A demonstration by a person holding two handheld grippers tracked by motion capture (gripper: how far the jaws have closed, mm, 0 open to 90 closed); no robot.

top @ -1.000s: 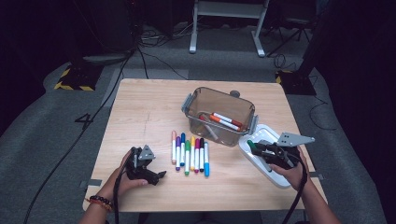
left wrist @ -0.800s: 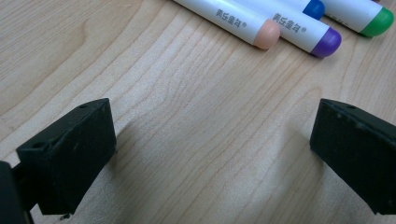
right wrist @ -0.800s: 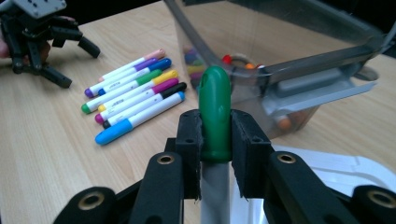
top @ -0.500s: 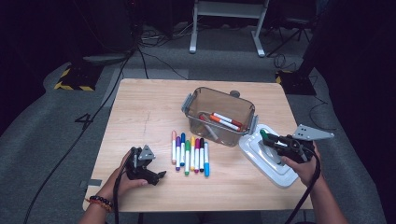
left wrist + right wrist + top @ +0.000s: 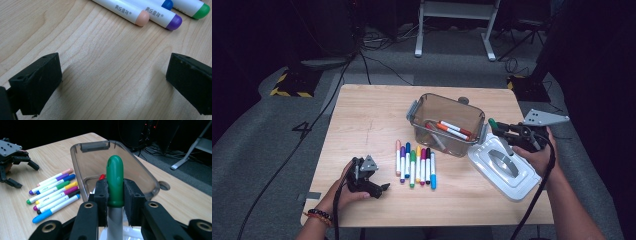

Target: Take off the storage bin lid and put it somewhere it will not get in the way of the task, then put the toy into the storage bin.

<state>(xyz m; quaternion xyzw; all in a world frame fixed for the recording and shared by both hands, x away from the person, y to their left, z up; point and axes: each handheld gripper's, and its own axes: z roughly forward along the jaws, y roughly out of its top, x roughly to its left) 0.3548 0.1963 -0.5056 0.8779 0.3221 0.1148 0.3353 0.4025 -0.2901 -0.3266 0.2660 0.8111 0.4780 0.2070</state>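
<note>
A green-capped marker point(image 5: 493, 123) point(image 5: 115, 175) is clamped in my right gripper point(image 5: 502, 132) point(image 5: 115, 195), which is shut on it just below the cap. The marker hangs in the air above the white lid point(image 5: 512, 172), beside the right end of the clear brown bin point(image 5: 439, 97) point(image 5: 82, 160). Two or three orange and red markers point(image 5: 453, 129) lie in the bin. A row of several coloured markers point(image 5: 416, 165) point(image 5: 53, 192) lies on the table in front of the bin. My left gripper point(image 5: 379, 189) point(image 5: 112, 75) rests on the table left of that row, open with bare wood between its jaws.
The wooden table point(image 5: 367, 120) has a round hole point(image 5: 463, 100) behind the bin. Ends of pink, purple and green markers point(image 5: 160, 17) lie just beyond my left jaws. Dark floor, cables and a white stand leg point(image 5: 452, 25) surround the table.
My right gripper has lifted off the white lid with the green marker, rising and drifting toward the bin's right end. The left hand and its gripper have stayed put.
</note>
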